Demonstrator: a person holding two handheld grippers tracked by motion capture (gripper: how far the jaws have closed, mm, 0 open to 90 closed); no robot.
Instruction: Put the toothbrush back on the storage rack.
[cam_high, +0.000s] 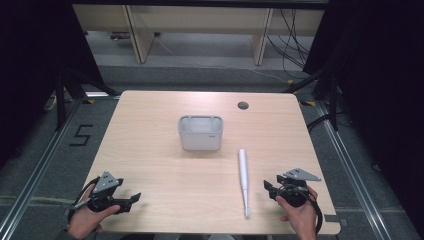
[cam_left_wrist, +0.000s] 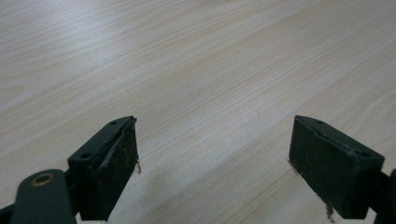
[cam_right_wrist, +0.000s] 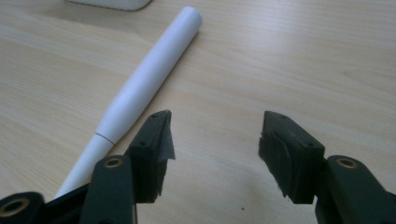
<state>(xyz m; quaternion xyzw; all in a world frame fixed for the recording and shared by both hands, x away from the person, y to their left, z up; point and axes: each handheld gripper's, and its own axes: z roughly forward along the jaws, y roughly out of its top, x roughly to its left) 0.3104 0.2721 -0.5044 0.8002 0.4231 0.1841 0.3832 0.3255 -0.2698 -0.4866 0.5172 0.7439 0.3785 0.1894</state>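
A long white stick-shaped tool (cam_high: 244, 180) lies flat on the wooden table (cam_high: 150, 150), thick end toward a small grey tub (cam_high: 200, 132) that stands mid-table. My right gripper (cam_high: 270, 190) sits just right of the tool near the front edge, jaws open with nothing between them. In the right gripper view the tool (cam_right_wrist: 140, 88) runs past the left jaw, outside the gap of the right gripper (cam_right_wrist: 215, 140). My left gripper (cam_high: 131, 201) rests at the front left, open over bare wood. Its view shows the left gripper (cam_left_wrist: 212, 154) with wide-apart jaws and only table (cam_left_wrist: 196, 70) ahead.
A round cable hole (cam_high: 243, 105) sits near the table's far edge. Beyond the table are desk legs and cables on the floor. A corner of the grey tub (cam_right_wrist: 112, 3) peeks in at the top of the right gripper view. Metal rails flank the table.
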